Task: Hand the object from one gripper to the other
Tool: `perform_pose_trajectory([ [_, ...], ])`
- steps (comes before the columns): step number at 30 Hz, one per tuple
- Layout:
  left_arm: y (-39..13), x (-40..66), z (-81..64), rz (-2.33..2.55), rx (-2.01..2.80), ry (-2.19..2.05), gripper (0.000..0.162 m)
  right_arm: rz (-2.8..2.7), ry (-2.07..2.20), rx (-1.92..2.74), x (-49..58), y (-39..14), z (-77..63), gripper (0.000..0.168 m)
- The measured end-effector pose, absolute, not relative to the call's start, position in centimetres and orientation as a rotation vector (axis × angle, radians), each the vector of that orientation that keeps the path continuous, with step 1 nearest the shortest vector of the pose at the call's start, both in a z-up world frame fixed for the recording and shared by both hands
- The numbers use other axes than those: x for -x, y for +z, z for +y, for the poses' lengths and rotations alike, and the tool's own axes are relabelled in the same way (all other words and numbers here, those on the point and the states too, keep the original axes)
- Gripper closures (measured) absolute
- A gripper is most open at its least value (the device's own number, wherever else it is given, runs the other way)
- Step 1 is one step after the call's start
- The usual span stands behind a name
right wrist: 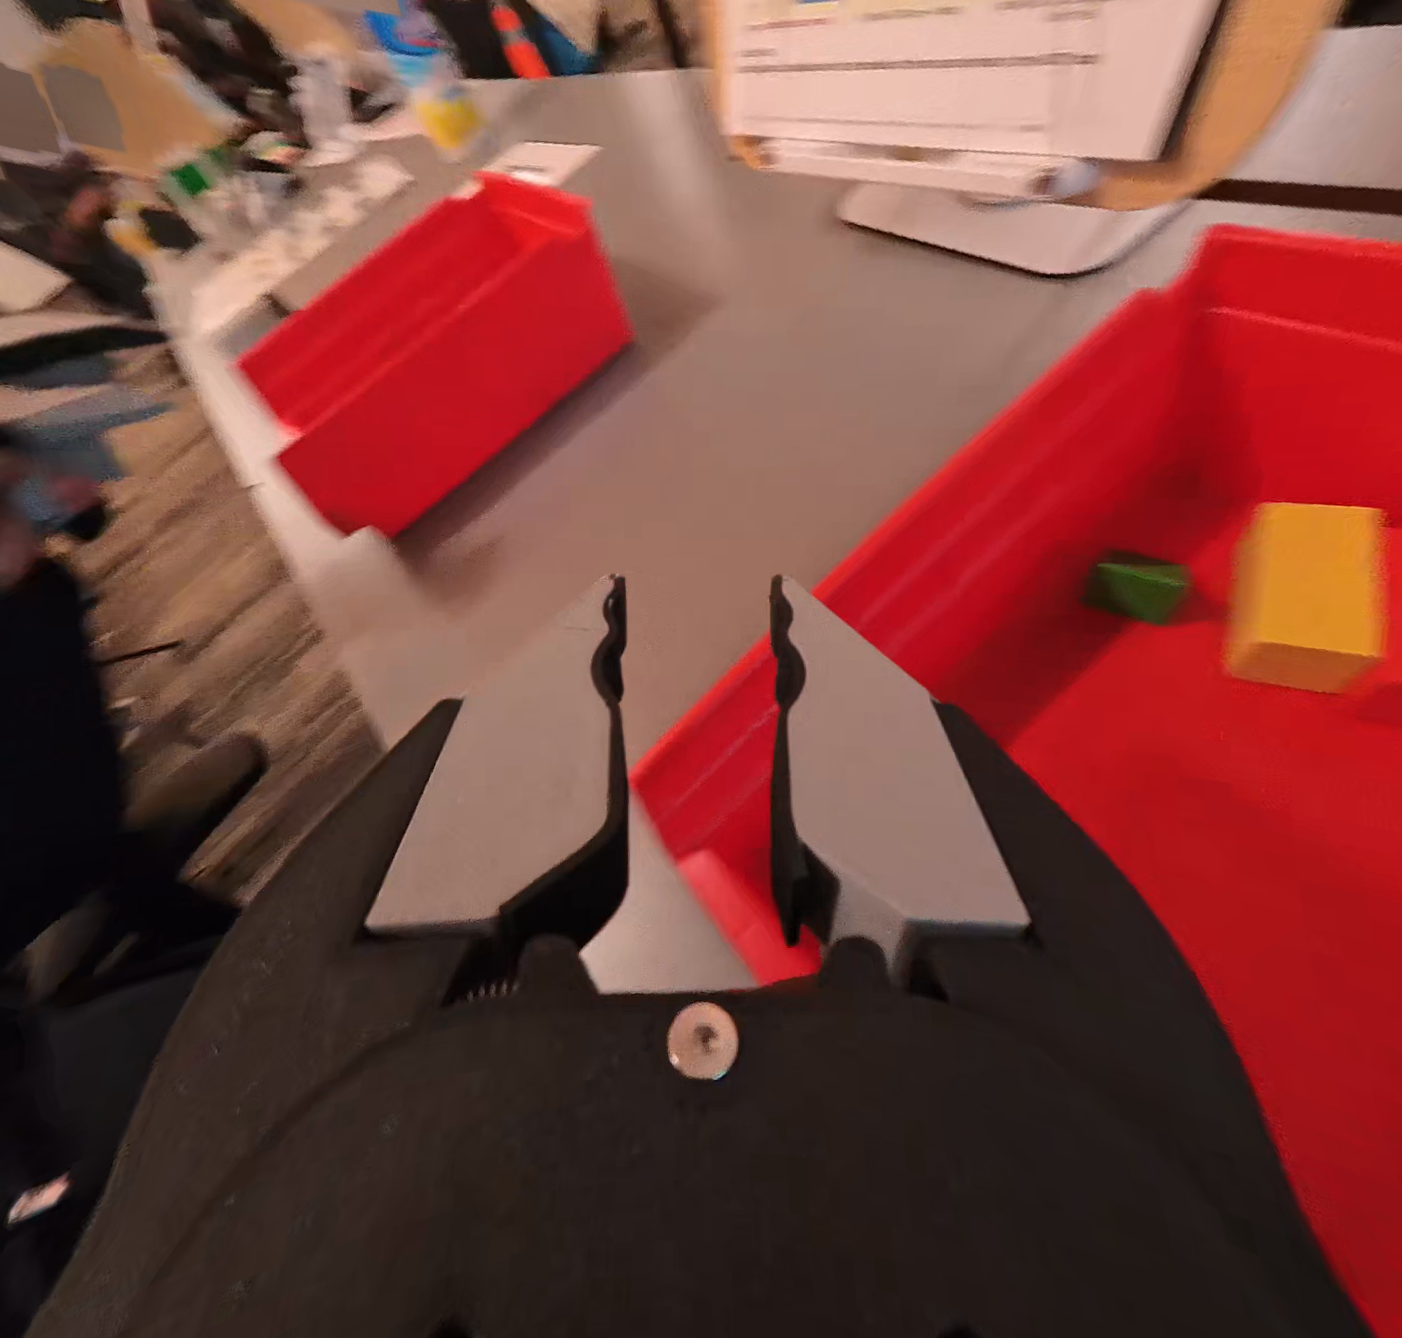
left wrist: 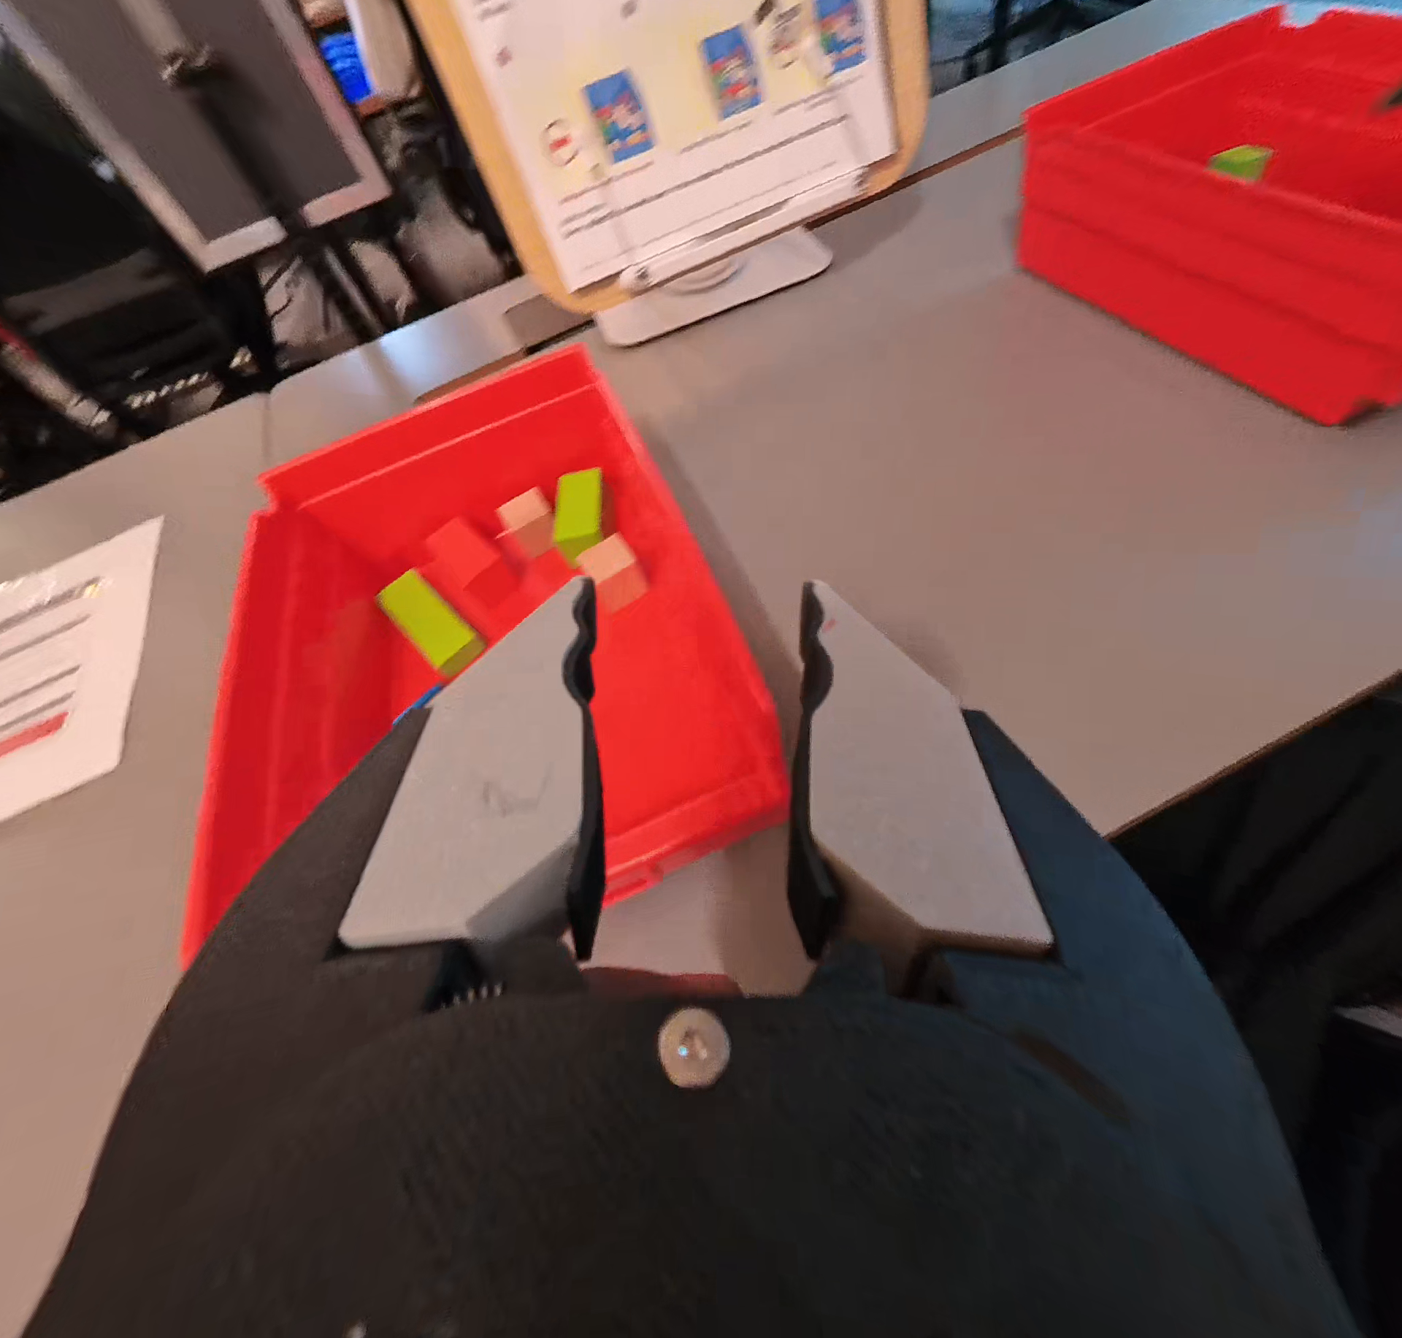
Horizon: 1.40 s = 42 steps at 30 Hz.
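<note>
Hovered with both the left hand-held gripper (left wrist: 696,592) and right hand-held gripper (right wrist: 696,588) spread and empty, blocks (left wrist: 580,516) lying in the red bin (left wrist: 698,702) at the worktop's (left wrist: 986,543) near edge, probably best pinched squarely across flat sides.

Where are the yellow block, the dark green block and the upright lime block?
yellow block (right wrist: 1306,594), right wrist view, top face.
dark green block (right wrist: 1138,588), right wrist view, front face.
upright lime block (left wrist: 578,514), left wrist view, front face.
</note>
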<state>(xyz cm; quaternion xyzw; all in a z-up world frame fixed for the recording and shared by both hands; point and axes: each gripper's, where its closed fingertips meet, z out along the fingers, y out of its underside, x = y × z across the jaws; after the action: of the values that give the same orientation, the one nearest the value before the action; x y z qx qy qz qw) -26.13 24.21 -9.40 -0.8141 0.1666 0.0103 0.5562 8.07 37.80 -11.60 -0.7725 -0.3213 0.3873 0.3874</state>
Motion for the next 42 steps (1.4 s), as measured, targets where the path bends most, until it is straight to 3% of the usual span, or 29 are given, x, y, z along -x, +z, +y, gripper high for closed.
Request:
perform_pose_trajectory([
  [3,-10.0,29.9,24.2,0.292,1.981,0.071,0.111,-0.885,1.156,1.891,-7.8,-10.9,33.4,0.134],
  [6,-11.4,32.3,25.4,0.234,2.095,0.015,0.117,-0.929,1.194,1.872,-7.8,-9.6,31.7,0.127],
  [10,-15.2,34.6,28.0,0.287,2.328,-0.01,0.117,-0.93,1.184,1.748,-8.0,-6.9,30.3,0.133],
  [13,-18.5,35.5,29.3,0.451,2.51,-0.026,0.111,-0.959,1.192,1.736,-8.0,-6.8,29.4,0.133],
  [21,-23.6,39.5,31.2,0.948,2.697,0.21,0.116,-0.983,1.172,1.739,-7.8,-6.9,28.8,0.132],
  [26,-24.2,38.7,31.9,1.124,2.678,0.208,0.111,-1.011,1.166,1.721,-7.4,-6.6,28.2,0.132],
  [28,-24.7,37.7,31.3,1.218,2.69,0.164,0.125,-1.019,1.167,1.718,-7.3,-6.5,28.0,0.132],
  [30,-25.6,38.0,30.9,1.308,2.711,0.236,0.111,-1.03,1.15,1.724,-7.2,-6.7,27.9,0.132],
  [42,-25.5,37.9,31.0,1.395,2.606,0.268,0.121,-1.092,1.153,1.717,-6.3,-7.2,26.9,0.133],
])
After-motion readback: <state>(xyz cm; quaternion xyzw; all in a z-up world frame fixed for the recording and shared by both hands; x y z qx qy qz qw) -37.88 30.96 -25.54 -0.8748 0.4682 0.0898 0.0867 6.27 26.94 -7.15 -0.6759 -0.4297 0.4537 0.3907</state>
